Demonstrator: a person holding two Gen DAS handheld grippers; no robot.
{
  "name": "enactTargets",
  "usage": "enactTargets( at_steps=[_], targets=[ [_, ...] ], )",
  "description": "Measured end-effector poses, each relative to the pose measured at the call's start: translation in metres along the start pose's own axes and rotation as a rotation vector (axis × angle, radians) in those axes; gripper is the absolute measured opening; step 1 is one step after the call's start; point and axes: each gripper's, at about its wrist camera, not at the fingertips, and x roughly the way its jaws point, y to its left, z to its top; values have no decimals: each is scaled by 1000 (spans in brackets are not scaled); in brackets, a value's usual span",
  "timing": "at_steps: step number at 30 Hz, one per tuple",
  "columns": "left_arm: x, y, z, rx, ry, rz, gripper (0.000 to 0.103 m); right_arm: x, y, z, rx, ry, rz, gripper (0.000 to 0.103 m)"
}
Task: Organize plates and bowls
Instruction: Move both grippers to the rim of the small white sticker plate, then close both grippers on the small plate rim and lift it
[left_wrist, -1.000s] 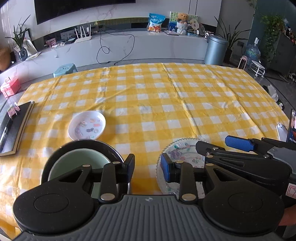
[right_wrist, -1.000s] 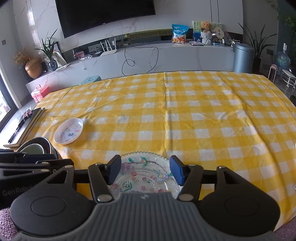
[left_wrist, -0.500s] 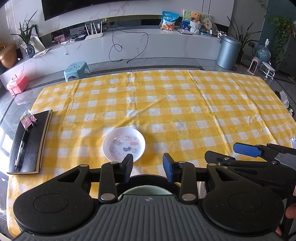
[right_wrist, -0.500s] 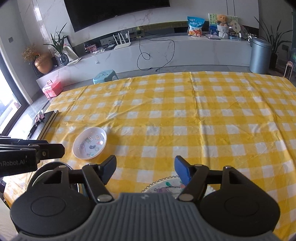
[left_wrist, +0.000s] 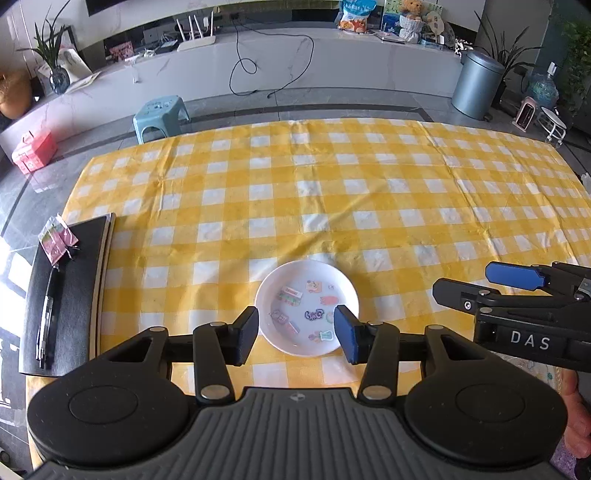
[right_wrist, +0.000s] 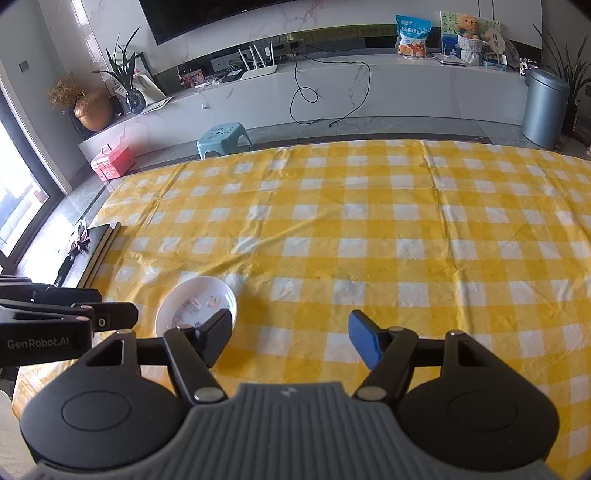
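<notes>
One white plate (left_wrist: 306, 306), one notebook (left_wrist: 66, 291), one stool (left_wrist: 160, 116)

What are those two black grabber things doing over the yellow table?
A person holds a grabber in each hand to tidy dishes. The left gripper hangs over the small white plate with stickers, its jaws just opening wider, not touching it. The right gripper hangs open beside it over the checked tablecloth, holding nothing.

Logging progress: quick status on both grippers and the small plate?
Left gripper open, just widened. Right gripper open, empty. White plate untouched on cloth. Nothing in the way.
</notes>
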Motion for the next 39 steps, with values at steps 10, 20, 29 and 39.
enactTargets(
  at_steps=[10,20,29,39],
  targets=[
    [49,43,1,-116,74,-38,52,54,11,14,32,140,82,45],
    [79,61,-7,-174,114,-86,36,96,22,11,64,255,129,28],
    [84,60,-5,-188,91,-125,6,106,23,11,103,266,143,4],
    [52,47,-2,-201,47,-144,2,78,17,8,148,215,141,0]
  ],
)
